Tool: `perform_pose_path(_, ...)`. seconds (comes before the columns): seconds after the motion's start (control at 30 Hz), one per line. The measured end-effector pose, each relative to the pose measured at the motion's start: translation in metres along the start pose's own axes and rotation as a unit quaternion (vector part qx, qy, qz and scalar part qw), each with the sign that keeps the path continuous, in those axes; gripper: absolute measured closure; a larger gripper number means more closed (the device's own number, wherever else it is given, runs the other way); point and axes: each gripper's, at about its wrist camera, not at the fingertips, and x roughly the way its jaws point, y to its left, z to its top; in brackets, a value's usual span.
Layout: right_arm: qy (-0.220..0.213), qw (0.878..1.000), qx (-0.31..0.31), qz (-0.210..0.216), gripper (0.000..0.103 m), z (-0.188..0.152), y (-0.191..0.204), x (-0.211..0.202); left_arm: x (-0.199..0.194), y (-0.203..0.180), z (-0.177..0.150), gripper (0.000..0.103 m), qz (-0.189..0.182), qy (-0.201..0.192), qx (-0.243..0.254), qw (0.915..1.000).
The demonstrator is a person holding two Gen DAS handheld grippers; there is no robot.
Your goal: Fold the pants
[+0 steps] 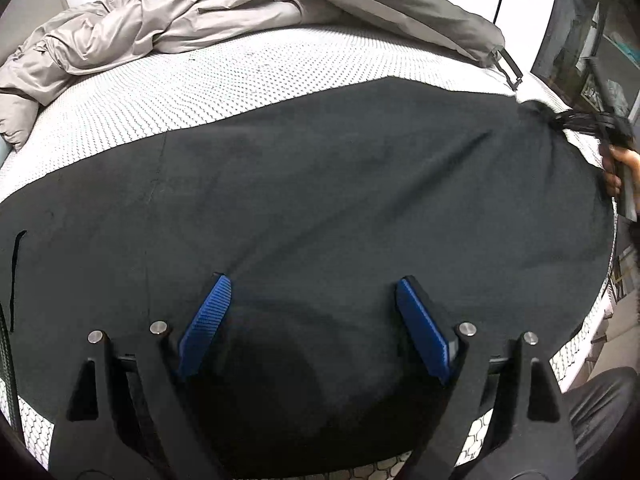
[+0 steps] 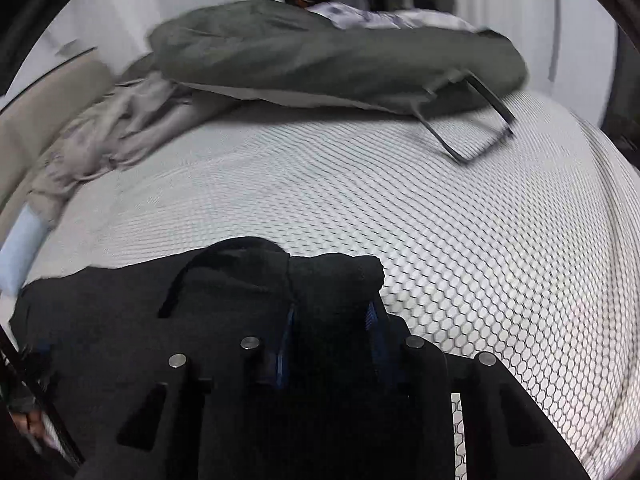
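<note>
**Two grippers, one on cloth: pants spread for a fold**

Two grippers in view. Left gripper (image 1: 308, 320): jaws wide apart, blue pads (image 1: 206, 324) hovering over the dark fabric, nothing between them. Whether the tips touch the cloth, cannot tell. Right gripper (image 2: 330, 320): jaws clamped on a bunched wad of the pants (image 1: 320, 200), fabric bulging up and over the fingers. In the left wrist view the same grip shows at the far right corner of the pants, cloth pulled to a point there.

Pants lie mostly flat across the near half of the mattress (image 1: 200, 80), reaching its near edge and running toward its right edge. A seam line runs down the left part; one shallow crease sits toward the right.

Handling, judged: soft, limp, light knit, not fragile. It drapes and bunches readily, so one held corner will sag and drag the rest. Best taken at edges or corners, with both grippers pinching matching corners. Quilted mattress cover likely gives some friction, so lift rather than slide.

Far edge of the mattress: beige garment (image 1: 132, 24) left, grey bag (image 2: 320, 56) with strap loop right, both well apart from the pants.
</note>
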Motion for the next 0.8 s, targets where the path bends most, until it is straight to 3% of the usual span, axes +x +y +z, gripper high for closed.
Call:
perform_pose_path(0.03,0.025,0.999,0.004,-0.021,0.056,0.0,0.0,0.014,0.0,0.001,0.0,0.019,0.0,0.0,-0.001,1.0)
perform_pose_path(0.07,0.043,0.998,0.008,-0.037,0.052,-0.001,-0.002,0.022,-0.001,0.001,0.0,0.019,-0.001,0.0,-0.003,1.0)
perform_pose_path(0.23,-0.012,0.997,0.073,-0.038,0.019,-0.014,-0.013,-0.02,-0.02,0.02,-0.002,0.019,-0.001,-0.009,-0.027,0.9996)
perform_pose_path(0.37,-0.056,0.99,0.125,0.024,0.015,-0.047,-0.013,-0.075,-0.055,0.074,-0.006,0.019,0.048,-0.043,-0.083,0.9945)
perform_pose_path(0.47,-0.072,0.985,0.15,0.047,0.01,-0.073,-0.004,-0.103,-0.087,0.14,-0.015,0.019,0.079,-0.075,-0.177,0.9781)
perform_pose_path(0.53,-0.088,0.98,0.164,0.07,0.008,-0.093,0.006,-0.117,-0.107,0.188,-0.028,0.019,0.12,-0.091,-0.246,0.9574)
perform_pose_path(0.57,-0.091,0.979,0.162,0.082,0.008,-0.102,0.014,-0.121,-0.117,0.214,-0.039,0.02,0.148,-0.098,-0.283,0.9426)
perform_pose_path(0.67,-0.104,0.98,0.146,0.089,0.008,-0.125,0.034,-0.133,-0.131,0.262,-0.06,0.032,0.192,-0.094,-0.336,0.9173)
perform_pose_path(0.73,-0.108,0.98,0.14,0.092,0.008,-0.136,0.046,-0.135,-0.135,0.286,-0.071,0.033,0.205,-0.094,-0.358,0.9059)
perform_pose_path(0.8,-0.103,0.981,0.136,0.098,0.008,-0.141,0.05,-0.13,-0.133,0.305,-0.07,0.038,0.223,-0.089,-0.36,0.9016)
